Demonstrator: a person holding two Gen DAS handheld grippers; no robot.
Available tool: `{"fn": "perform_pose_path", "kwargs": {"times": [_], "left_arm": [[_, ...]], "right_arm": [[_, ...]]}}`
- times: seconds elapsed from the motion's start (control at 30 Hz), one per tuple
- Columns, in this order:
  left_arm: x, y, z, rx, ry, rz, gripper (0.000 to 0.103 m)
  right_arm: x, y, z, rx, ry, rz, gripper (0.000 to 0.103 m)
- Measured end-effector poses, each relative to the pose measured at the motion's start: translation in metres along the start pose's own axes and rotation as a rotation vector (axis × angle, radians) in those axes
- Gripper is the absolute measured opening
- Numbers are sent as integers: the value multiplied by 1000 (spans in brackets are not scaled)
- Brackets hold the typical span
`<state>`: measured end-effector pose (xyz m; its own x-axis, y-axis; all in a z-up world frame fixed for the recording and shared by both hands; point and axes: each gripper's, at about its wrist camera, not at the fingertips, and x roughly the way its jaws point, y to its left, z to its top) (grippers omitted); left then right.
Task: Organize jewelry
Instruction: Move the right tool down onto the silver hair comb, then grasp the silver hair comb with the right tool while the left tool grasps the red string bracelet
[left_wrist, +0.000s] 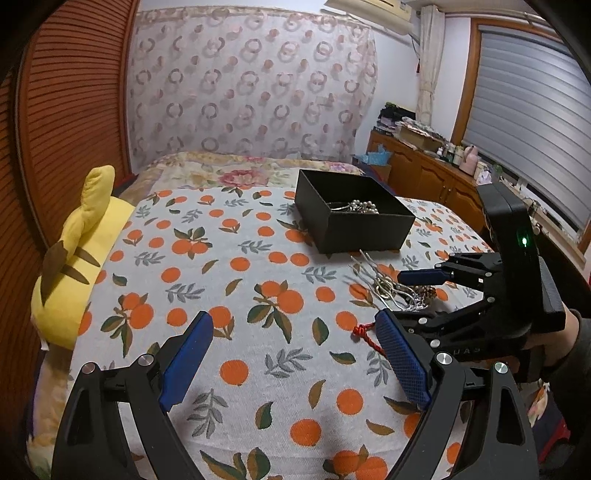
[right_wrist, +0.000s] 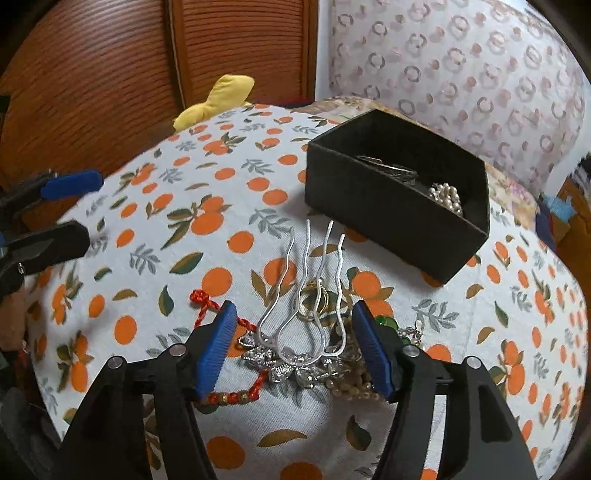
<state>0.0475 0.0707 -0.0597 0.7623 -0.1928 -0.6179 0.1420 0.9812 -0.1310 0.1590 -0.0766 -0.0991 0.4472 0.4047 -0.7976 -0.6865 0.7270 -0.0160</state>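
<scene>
Just before the black box (right_wrist: 395, 206), the right gripper (right_wrist: 295, 347) spreads open, empty, around stiff, slippery silver hairpins (right_wrist: 306, 295); grasp their joined heads.

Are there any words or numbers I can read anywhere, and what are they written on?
"UAS": pale letters on the black body of the right hand-held gripper, cut off, so possibly part of a longer word.
Bottles on the brown wooden cabinet: labels too small to read.
Nothing else readable.
</scene>
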Motion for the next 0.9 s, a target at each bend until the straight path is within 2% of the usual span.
{"fn": "perform_pose_path", "kwargs": {"times": [0.07, 0.13, 0.37, 0.63, 0.8, 0.9], "left_arm": [[0, 0, -1, 1, 0, -1, 86], [0, -1, -1, 1, -1, -3, 86], [7, -3, -3, 4, 14, -12, 86], [17, -12, -6, 29, 48, -34, 86], [26, -24, -4, 59, 82, -68, 86], [34, -35, -1, 92, 105, -88, 75]], "right_arm": [[0, 3, 0, -17, 3, -10, 66], [-1, 5, -2, -32, -1, -16, 59], [-8, 2, -5, -13, -27, -2, 59], [-43, -9, -7, 35, -122, 18, 59], [-62, -19, -12, 53, -153, 5, 59], [-70, -26, -18, 60, -158, -11, 59]]}}
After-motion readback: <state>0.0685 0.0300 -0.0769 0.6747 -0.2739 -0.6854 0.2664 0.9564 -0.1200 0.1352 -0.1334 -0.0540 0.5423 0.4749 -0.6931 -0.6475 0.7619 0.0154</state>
